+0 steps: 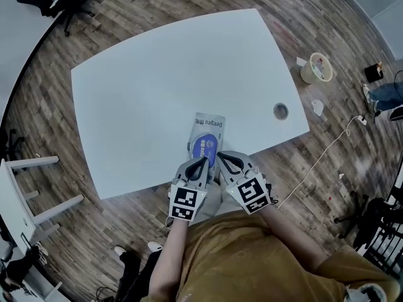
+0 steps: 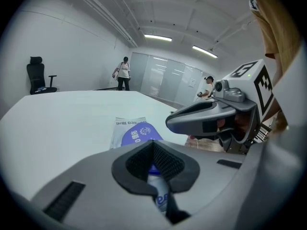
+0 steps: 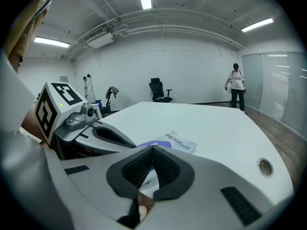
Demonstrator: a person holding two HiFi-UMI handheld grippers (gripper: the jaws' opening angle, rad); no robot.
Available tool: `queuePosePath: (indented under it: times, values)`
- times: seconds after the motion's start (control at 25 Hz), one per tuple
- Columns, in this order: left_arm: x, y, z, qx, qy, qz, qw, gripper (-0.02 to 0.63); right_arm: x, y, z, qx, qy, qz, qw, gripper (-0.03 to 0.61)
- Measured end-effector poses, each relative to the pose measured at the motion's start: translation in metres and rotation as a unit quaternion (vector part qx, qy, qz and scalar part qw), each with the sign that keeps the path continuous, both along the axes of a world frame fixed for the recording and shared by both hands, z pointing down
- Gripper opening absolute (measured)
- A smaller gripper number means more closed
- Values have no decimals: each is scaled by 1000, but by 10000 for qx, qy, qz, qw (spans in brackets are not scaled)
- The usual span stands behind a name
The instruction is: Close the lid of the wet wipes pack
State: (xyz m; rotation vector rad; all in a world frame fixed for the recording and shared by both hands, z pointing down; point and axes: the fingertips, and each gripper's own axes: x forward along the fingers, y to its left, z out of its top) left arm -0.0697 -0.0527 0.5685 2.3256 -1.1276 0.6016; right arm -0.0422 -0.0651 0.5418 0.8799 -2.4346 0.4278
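The pack [image 1: 208, 133] lies flat near the table's [image 1: 145, 80] near edge. The left tool [image 1: 201, 163] and right tool [image 1: 225, 158], jaws together and gripping nothing, sit side by side at its near end.

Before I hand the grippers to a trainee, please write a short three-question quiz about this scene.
1. True or false: the wet wipes pack lies at the far edge of the white table, away from the left gripper and the right gripper.
2. Multiple choice: the left gripper's jaws stand (A) wide apart, (B) together, (C) out of view.
3. Fill in: in the head view, the round cable hole in the table is to the ___ of the pack.
Key: 1 false, it lies at the near edge, by both grippers' tips; 2 B; 3 right.
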Motion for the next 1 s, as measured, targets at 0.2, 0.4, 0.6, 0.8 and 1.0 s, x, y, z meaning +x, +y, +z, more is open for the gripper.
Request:
queuePosePath:
  times: [0.2, 0.4, 0.6, 0.8, 1.0]
  values:
    - [2, 0, 3, -85, 9, 72, 9999, -5, -8, 7, 8, -72, 47, -206, 9998, 6]
    - [2, 0, 7, -150, 35, 122, 9998, -5, -15, 8, 21, -171, 137, -289, 9993, 6]
    - [2, 1, 8, -173, 52, 169, 9997, -5, -16, 9, 31, -279, 240, -295, 9989, 6]
    - [1, 0, 10, -196, 96, 169, 9996, -5, -15, 8, 40, -360, 319, -268, 9985, 6]
    - [-2, -1, 13, -237, 140, 175, 9995, -5, -17, 9, 45, -446, 400, -242, 9979, 6]
